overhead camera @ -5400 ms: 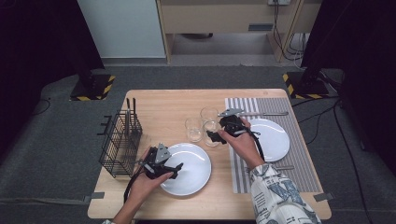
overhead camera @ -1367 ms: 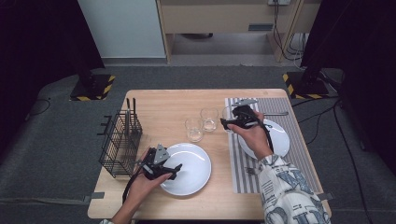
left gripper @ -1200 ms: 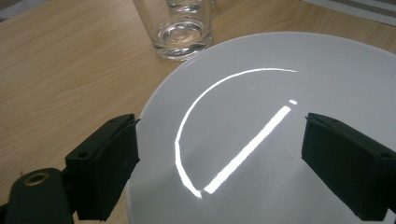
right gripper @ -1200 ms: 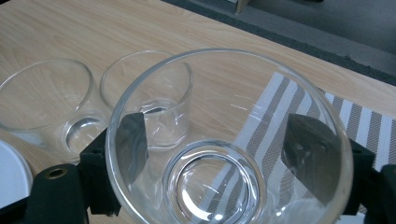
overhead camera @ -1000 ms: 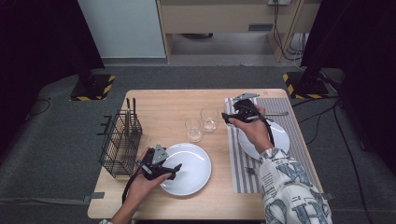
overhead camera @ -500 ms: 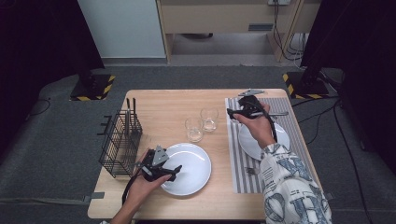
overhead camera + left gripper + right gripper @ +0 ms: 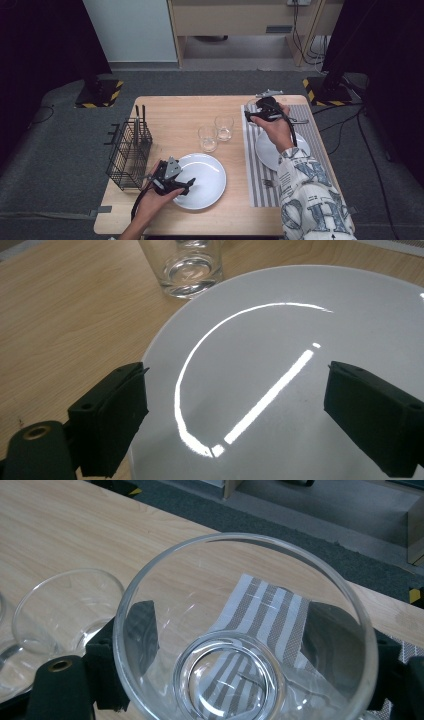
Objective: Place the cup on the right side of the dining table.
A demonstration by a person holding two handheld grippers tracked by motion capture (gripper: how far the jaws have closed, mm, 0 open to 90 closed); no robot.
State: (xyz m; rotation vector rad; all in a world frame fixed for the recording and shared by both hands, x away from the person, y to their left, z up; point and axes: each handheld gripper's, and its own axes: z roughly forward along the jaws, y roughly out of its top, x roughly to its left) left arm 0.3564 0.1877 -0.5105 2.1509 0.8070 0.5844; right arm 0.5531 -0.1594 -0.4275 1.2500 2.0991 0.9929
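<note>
My right gripper (image 7: 251,115) is shut on a clear drinking glass (image 7: 240,630), held tilted above the far left corner of the striped placemat (image 7: 255,165). In the right gripper view the black jaws press on both sides of the glass, and the mat's stripes show through its base. My left gripper (image 7: 187,184) stands open just above the near left part of a large white plate (image 7: 207,187). In the left gripper view its jaws are spread wide over the bare plate (image 7: 300,315), with nothing between them.
Two more glasses (image 7: 207,137) (image 7: 224,127) stand mid-table beyond the white plate. A second white plate (image 7: 270,147) and a fork (image 7: 270,182) lie on the placemat. A black wire basket (image 7: 129,152) with utensils stands at the left edge.
My right gripper has carried the glass from beside the other two glasses to the far right, over the placemat's far corner. The left gripper has stayed put.
</note>
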